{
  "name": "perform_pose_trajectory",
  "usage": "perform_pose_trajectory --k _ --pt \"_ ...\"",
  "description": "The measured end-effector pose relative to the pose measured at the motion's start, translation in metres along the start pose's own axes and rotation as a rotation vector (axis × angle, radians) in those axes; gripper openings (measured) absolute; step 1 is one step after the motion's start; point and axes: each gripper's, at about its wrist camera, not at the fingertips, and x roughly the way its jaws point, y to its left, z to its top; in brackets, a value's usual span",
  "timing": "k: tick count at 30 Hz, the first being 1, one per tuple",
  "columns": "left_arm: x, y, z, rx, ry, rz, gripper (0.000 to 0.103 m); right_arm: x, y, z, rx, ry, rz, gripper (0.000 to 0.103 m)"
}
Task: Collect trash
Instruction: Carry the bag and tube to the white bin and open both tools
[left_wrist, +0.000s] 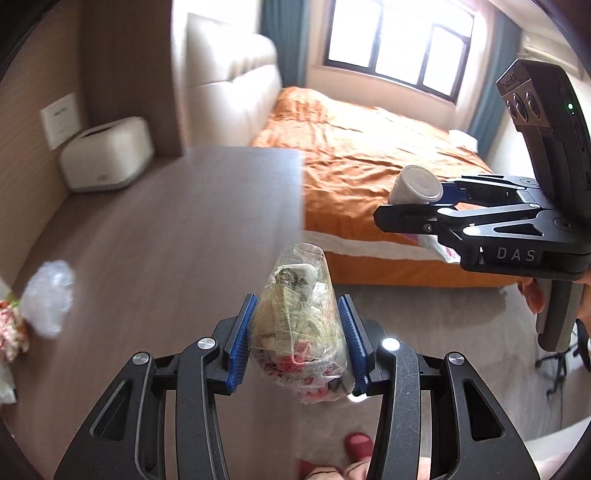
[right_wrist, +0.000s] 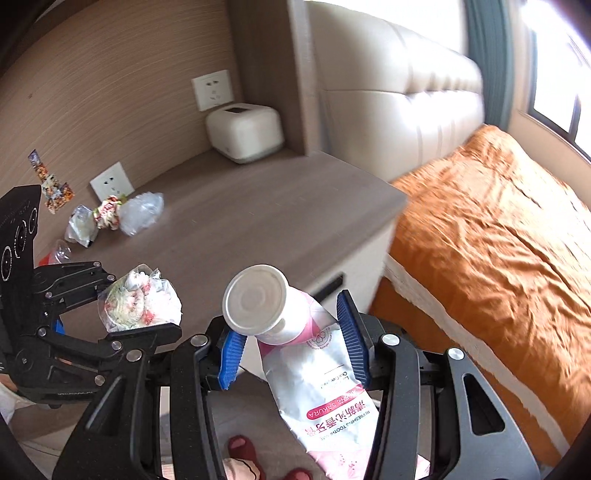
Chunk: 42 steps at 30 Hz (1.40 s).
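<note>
With the left gripper (left_wrist: 297, 336) pinching the clear trash bundle (left_wrist: 299, 328) and the right gripper (right_wrist: 293, 338) clamping the toothpaste tube (right_wrist: 295, 343), both lifted above the desk (right_wrist: 258, 221) — hold squeeze steady, carry level to the bin.

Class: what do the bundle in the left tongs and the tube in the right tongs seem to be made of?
Bundle: clear, glossy plastic film, crinkled, printed wrappers showing through. Toothpaste tube: likely soft matte plastic, flattened and creased, with a rigid white cap.
</note>
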Motion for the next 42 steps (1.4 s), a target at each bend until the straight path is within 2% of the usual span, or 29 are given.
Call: perform_pose_trajectory --k 9,18,24,28,36,37,38,39,40,42 --pt "0.056 -0.092 -0.001 0.119 0.053 -0.104 0.044 -0.019 -0.065 -0.051 0.118 0.038 -0.053 0.048" --pt "0.121 -0.138 -0.022 0.171 0.149 -0.157 0.044 -0.004 -0.115 -0.094 0.202 0.079 -0.041 0.048" --pt "0.192 -0.156 -0.05 0.202 0.23 -0.176 0.044 0.038 -0.144 -0.13 0.256 0.116 -0.011 0.048" --pt "0.245 -0.163 -0.079 0.215 0.281 -0.189 0.044 0.07 -0.157 -0.155 0.275 0.143 0.002 0.048" --pt "0.342 -0.161 -0.146 0.246 0.349 -0.193 0.046 0.154 -0.181 -0.233 0.299 0.185 -0.009 0.048" --pt "0.355 -0.158 -0.155 0.238 0.362 -0.205 0.048 0.167 -0.183 -0.244 0.303 0.199 -0.004 0.049" --pt "0.365 -0.155 -0.162 0.227 0.373 -0.215 0.071 0.179 -0.184 -0.254 0.304 0.213 0.0 0.062" --pt "0.37 -0.151 -0.167 0.217 0.377 -0.211 0.099 0.19 -0.185 -0.263 0.296 0.23 -0.01 0.093" --pt "0.376 -0.148 -0.172 0.207 0.37 -0.201 0.098 0.197 -0.184 -0.271 0.287 0.234 -0.03 0.1" --pt "0.385 -0.144 -0.18 0.19 0.384 -0.204 0.098 0.209 -0.187 -0.284 0.281 0.243 -0.047 0.099"
